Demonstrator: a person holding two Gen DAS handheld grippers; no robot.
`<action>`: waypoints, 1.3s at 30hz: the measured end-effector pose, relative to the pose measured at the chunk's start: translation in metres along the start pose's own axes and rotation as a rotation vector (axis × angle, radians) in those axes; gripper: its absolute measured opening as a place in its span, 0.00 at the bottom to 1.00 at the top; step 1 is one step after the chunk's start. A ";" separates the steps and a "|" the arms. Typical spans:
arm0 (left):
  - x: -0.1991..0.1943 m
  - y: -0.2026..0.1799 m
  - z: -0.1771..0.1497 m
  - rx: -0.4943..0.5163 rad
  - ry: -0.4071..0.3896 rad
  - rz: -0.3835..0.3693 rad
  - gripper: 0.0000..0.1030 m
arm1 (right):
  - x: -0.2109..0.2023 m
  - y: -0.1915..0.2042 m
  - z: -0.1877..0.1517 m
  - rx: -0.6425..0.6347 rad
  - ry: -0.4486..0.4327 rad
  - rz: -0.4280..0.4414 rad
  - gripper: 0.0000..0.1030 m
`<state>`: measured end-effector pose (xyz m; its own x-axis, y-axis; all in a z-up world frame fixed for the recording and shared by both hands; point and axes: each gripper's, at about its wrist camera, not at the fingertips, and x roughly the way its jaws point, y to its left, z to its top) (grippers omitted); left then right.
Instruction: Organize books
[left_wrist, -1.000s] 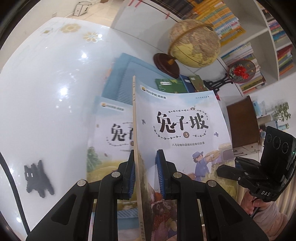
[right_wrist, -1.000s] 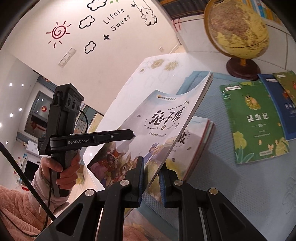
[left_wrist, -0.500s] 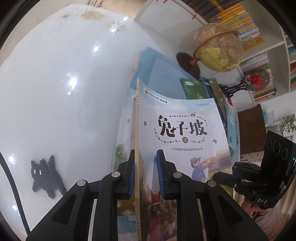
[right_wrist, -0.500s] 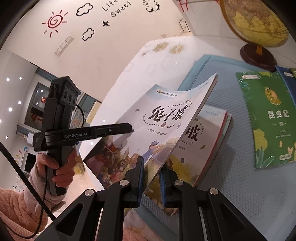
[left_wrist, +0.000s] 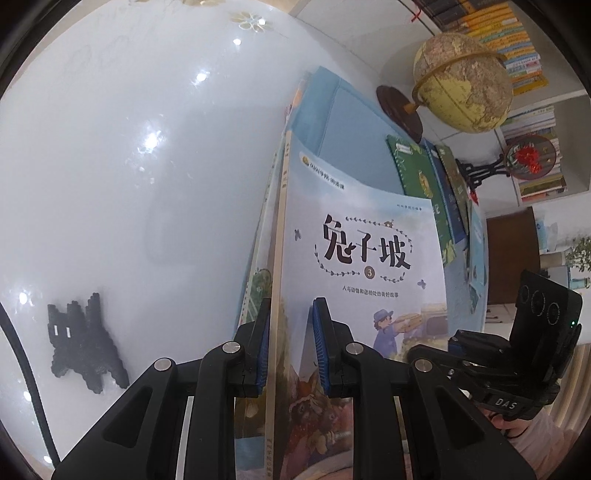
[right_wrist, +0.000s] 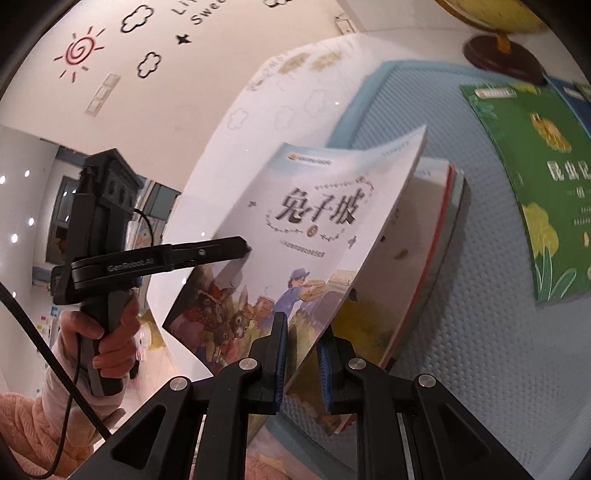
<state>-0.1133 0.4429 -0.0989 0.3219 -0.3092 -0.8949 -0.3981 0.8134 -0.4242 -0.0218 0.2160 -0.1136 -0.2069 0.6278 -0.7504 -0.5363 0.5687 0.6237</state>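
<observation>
The white table (left_wrist: 110, 192) carries a blue mat (right_wrist: 498, 350); on it lies a stack (right_wrist: 439, 236), with a green book (right_wrist: 532, 177) well apart. I hold the book (left_wrist: 362, 258) tilted just above that stack. It is a thin paperback: light, floppy, its glossy cover bowing. My left gripper (left_wrist: 288, 347) clamps the spine edge, my right gripper (right_wrist: 301, 354) the open edge. I judge low grips on both edges best to limit sag.

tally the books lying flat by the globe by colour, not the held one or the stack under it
green books: 2
blue book: 1
total: 3
</observation>
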 end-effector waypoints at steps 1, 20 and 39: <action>0.002 0.000 0.000 0.000 0.006 0.005 0.18 | 0.002 -0.001 0.000 0.006 0.004 -0.005 0.14; -0.001 0.002 0.007 0.012 0.041 0.157 0.23 | 0.016 -0.023 -0.005 0.137 0.010 -0.028 0.20; 0.014 0.011 0.000 -0.059 0.026 0.121 0.28 | 0.021 -0.032 -0.005 0.277 0.079 0.007 0.65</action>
<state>-0.1128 0.4475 -0.1156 0.2464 -0.2236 -0.9430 -0.4830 0.8153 -0.3195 -0.0136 0.2082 -0.1504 -0.2790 0.5951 -0.7537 -0.2927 0.6948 0.6570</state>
